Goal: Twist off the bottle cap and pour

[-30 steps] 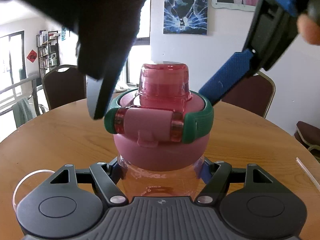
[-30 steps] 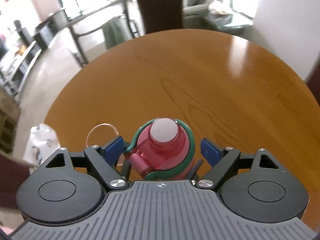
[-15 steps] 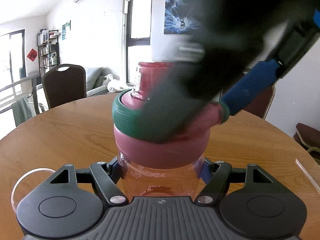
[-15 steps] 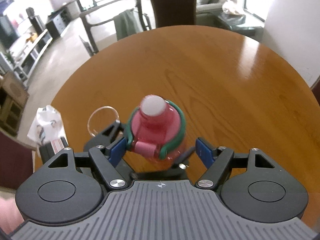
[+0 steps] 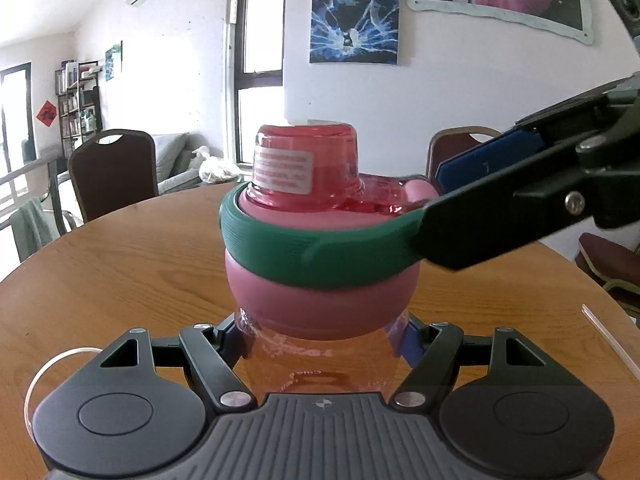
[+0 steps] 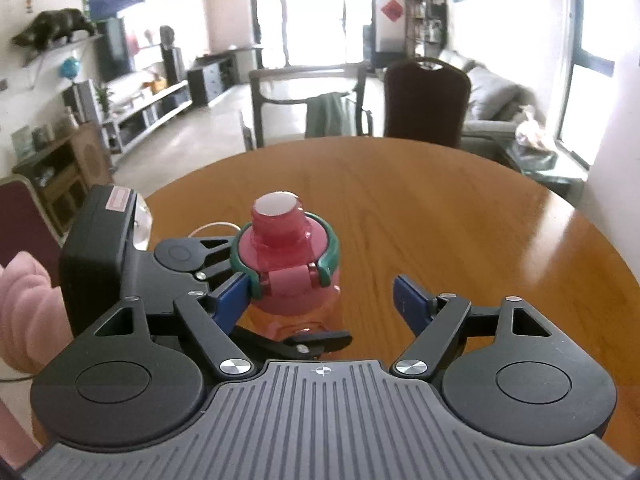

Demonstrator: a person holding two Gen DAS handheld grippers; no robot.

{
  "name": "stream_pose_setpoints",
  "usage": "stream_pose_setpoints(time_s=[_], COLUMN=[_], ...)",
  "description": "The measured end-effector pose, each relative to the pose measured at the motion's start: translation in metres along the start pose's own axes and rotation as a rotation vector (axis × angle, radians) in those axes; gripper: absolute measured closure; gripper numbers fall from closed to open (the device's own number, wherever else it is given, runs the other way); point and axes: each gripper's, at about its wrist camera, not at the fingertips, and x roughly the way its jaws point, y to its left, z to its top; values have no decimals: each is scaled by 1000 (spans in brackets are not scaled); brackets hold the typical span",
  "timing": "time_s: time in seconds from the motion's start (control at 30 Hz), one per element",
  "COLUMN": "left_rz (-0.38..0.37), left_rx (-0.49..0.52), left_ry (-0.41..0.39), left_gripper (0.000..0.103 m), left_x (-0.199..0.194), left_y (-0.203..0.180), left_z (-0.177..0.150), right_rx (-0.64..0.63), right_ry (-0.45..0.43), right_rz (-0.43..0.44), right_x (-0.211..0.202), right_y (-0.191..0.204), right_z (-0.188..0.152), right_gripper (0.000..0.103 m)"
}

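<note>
Hand (image 6: 20, 312): far L edge of R wrist view, pink, at the back of the L gripper body; rest cropped.
Glass (image 5: 38, 380): clear rim only, L of the L gripper, on table near its near edge; body hidden. In R wrist view a thin arc (image 6: 212, 227) behind the gripper.
L gripper (image 5: 324, 344): closed on bottle below the cap, blue pads pressed to both sides of the clear body. Seen from R wrist view too (image 6: 240, 300), coming in from the L.
Bottle (image 5: 320, 368): upright on table, roughly mid-table toward the near side; clear pinkish body, held. R wrist view (image 6: 296, 312).
Cap (image 5: 320, 296): pink, w/ green ring and red spout cover on top; sits on bottle, looks slightly tilted. Hinge faces R gripper (image 6: 290, 280).
R gripper (image 6: 320, 304): spread wide. One pad at cap's L side, touching or just beside, cannot tell; other pad well clear to the R w/ bare table between. In L wrist view its finger (image 5: 500, 220) overlaps the ring's R end.
Table (image 6: 460, 220): round, wood; broad bare room behind and R of bottle out to the far rim.
Chair (image 6: 426, 100): beyond far edge.
Straw-like clear strip (image 5: 608, 340): R side near table edge.
</note>
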Motion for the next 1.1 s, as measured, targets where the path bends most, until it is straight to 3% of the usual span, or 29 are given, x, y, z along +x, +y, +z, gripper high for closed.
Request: stream_pose_setpoints(time_s=[0.2, 0.27, 0.37, 0.53, 0.9, 1.0, 1.1], left_rz=[10, 17, 16, 13, 16, 5, 2], left_rx=[2, -1, 1, 8, 17, 23, 28], left_ry=[-3, -1, 2, 6, -8, -10, -10], left_gripper=[32, 32, 32, 32, 32, 32, 32], left_x=[2, 2, 1, 0, -3, -3, -3], left_y=[1, 0, -1, -3, -7, -7, -7], left_z=[0, -1, -1, -1, -4, -4, -4], right_rx=[111, 177, 196, 76, 16, -118, -109], right_ry=[-29, -120, -181, -127, -62, 1, 17], right_rz=[-47, 30, 122, 137, 116, 114, 138], right_x=[3, -8, -11, 17, 39, 53, 49], right_y=[-33, -35, -27, -3, 8, 11, 4], right_z=[-15, -17, -18, -11, 8, 10, 10], right_gripper=[29, 33, 33, 32, 16, 16, 15])
